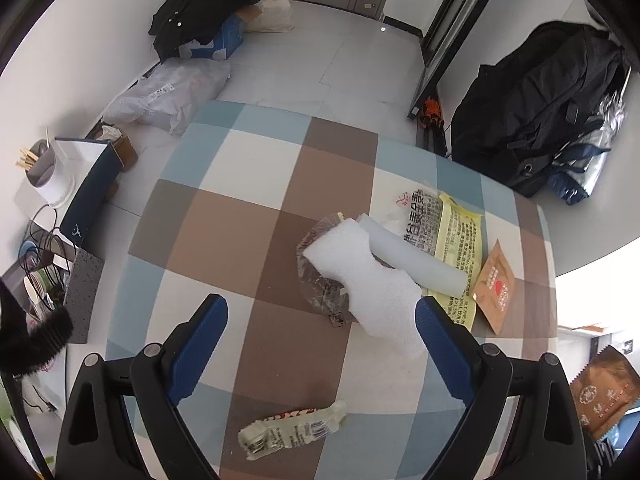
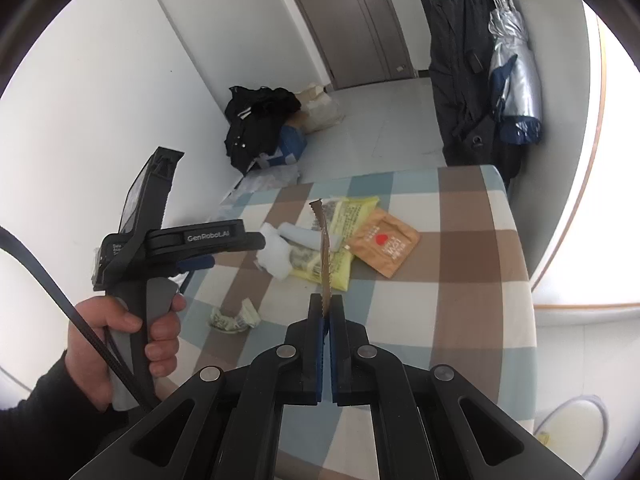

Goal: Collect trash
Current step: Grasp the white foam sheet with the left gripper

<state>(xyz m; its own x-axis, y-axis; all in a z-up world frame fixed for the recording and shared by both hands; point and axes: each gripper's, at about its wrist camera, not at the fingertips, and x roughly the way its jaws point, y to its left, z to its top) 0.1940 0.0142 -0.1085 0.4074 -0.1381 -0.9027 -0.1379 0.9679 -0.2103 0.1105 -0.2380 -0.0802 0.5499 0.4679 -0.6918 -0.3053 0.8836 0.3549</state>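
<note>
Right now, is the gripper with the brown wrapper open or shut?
Shut. The right gripper has its blue pads pressed together on the brown wrapper, which sticks up edge-on above the checked table.

Checked tablecloth [image 1: 248, 216] covers table. Black jacket [image 1: 200, 4] piled over blue box [image 1: 228, 38] by wall. Grey door [image 2: 352, 20] behind. Silver umbrella [image 2: 514, 68] hangs beside dark coat [image 2: 456, 52].
</note>
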